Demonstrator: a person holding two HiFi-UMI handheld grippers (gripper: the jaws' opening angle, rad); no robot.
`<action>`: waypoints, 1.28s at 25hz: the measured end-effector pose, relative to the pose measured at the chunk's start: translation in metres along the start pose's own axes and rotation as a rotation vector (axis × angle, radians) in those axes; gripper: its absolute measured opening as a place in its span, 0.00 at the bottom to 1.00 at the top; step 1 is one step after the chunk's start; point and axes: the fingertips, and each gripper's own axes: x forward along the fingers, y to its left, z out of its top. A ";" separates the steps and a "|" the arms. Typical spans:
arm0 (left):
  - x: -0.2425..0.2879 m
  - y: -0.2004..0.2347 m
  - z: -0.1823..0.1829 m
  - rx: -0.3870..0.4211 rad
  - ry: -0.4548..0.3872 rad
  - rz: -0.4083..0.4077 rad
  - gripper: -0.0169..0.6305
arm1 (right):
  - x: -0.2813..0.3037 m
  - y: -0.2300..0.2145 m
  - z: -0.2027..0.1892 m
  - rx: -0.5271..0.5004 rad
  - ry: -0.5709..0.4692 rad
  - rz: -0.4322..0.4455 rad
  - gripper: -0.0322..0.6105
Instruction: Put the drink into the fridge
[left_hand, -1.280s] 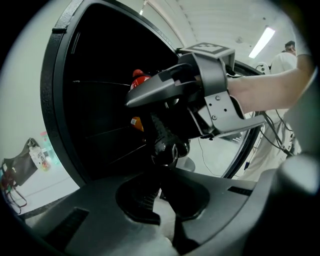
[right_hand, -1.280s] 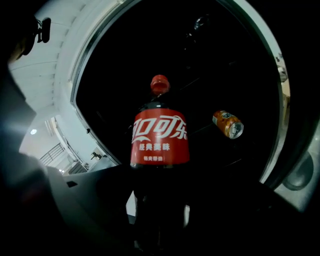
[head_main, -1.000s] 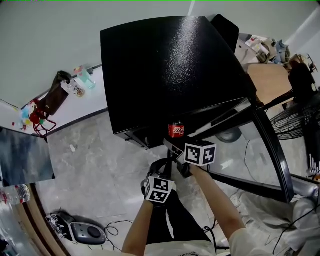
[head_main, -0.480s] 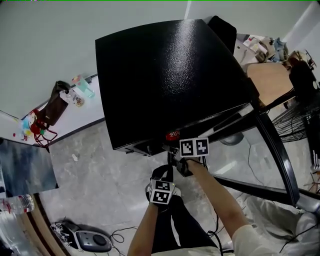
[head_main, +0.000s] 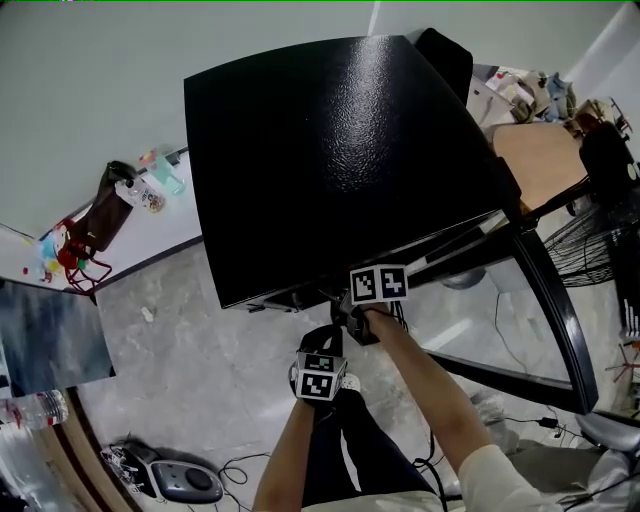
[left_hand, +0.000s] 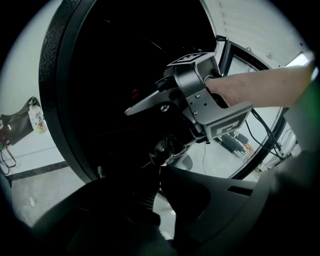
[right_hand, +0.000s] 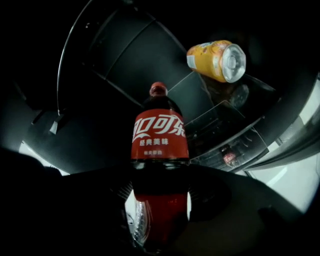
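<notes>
Looking down, head view: fridge (head_main: 330, 150) is seen open; right tongs (head_main: 345, 305) are held at its mouth, left tongs (head_main: 322, 340) just behind.
Left gripper view: tongs are closed to a slit, empty.
Right gripper view: bottle (right_hand: 160, 137) is clamped low, cap aimed ahead into fridge; can (right_hand: 216, 60) is seen further in.

black bag (head_main: 100, 214), water bottle (head_main: 33, 408), wooden table (head_main: 540, 165)
</notes>
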 end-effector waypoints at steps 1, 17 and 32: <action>-0.001 0.000 0.002 -0.004 -0.002 -0.001 0.03 | 0.001 0.001 0.001 -0.004 0.003 0.001 0.53; 0.008 0.015 0.052 -0.282 -0.140 -0.024 0.03 | -0.019 0.038 0.005 -0.117 -0.103 0.243 0.74; 0.012 0.019 0.069 -0.265 -0.167 -0.029 0.03 | -0.073 0.001 -0.011 -0.543 -0.395 -0.163 0.23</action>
